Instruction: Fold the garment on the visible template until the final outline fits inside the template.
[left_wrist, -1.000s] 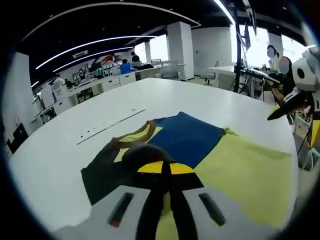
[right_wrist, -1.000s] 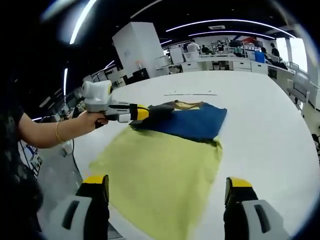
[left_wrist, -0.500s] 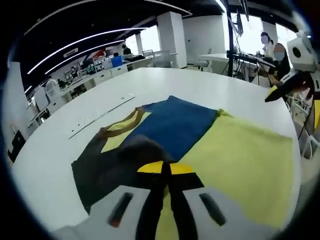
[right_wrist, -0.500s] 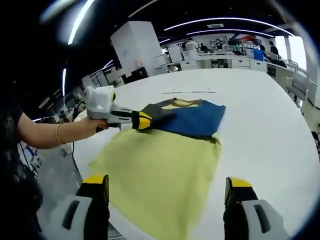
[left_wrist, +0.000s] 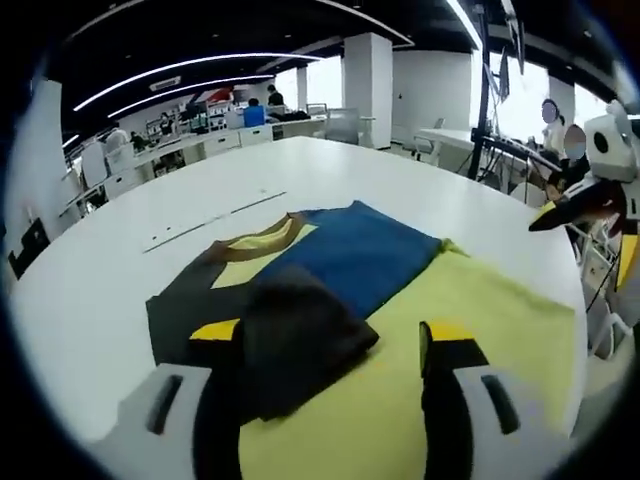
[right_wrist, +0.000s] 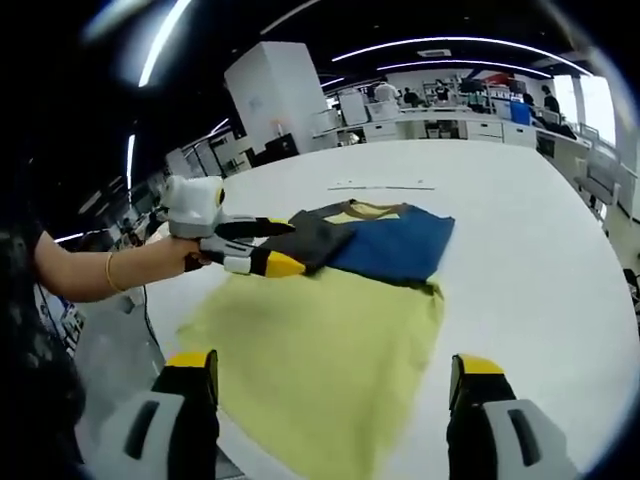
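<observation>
Since half a second ago the left gripper (right_wrist: 270, 246) has let go: its jaws, pinched together on the dark sleeve (left_wrist: 295, 335) before, now stand wide apart either side of it, and the sleeve lies folded in over the garment (left_wrist: 350, 265). Garment rests on the white table (right_wrist: 520, 210), blue and dark part at the far end of the yellow template (right_wrist: 320, 350), touching it. Right gripper (right_wrist: 335, 385) hangs near the template's close edge, jaws spread wide, holding nothing.
</observation>
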